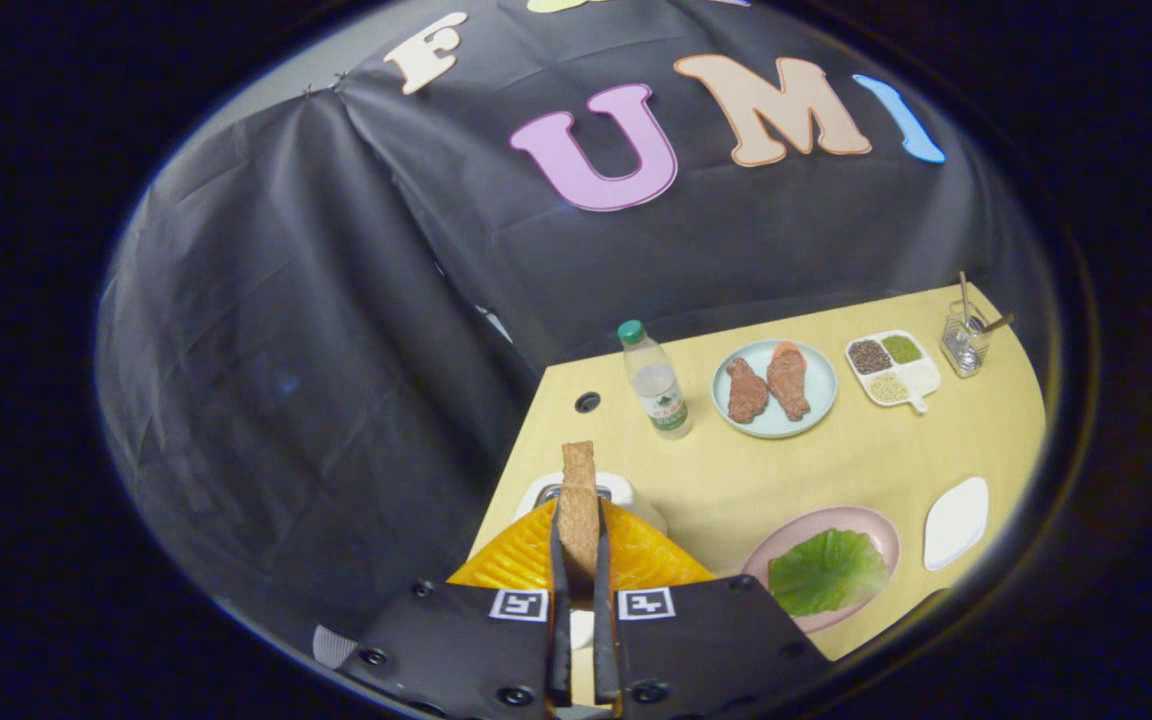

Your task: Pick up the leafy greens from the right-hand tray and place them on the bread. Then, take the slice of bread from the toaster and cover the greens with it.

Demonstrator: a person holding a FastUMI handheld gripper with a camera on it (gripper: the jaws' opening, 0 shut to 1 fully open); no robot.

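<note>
The tongs (581, 560) are clamped on the slice of bread (578, 500), one finger pressed on each flat side, so it stands edge-on and upright between them. Taking that slice as the landmark: right under and behind it sits the white toaster (618, 490), with the slice's top poking up past it, and an orange ridged thing (526, 560) spreads out on both sides of the fingers, can't tell what it is. Up and to the right of the slice stands a water bottle (656, 382) with a green cap on the desk (736, 470). Further right is a pale blue plate (774, 390) carrying two drumsticks (768, 385), then a sectioned seasoning dish (892, 368) and a glass jar (964, 340) with sticks in it. Lower right of the slice, the leafy greens (824, 570) lie on a pink plate (871, 525), and a small white tray (956, 522) sits just beyond that.
</note>
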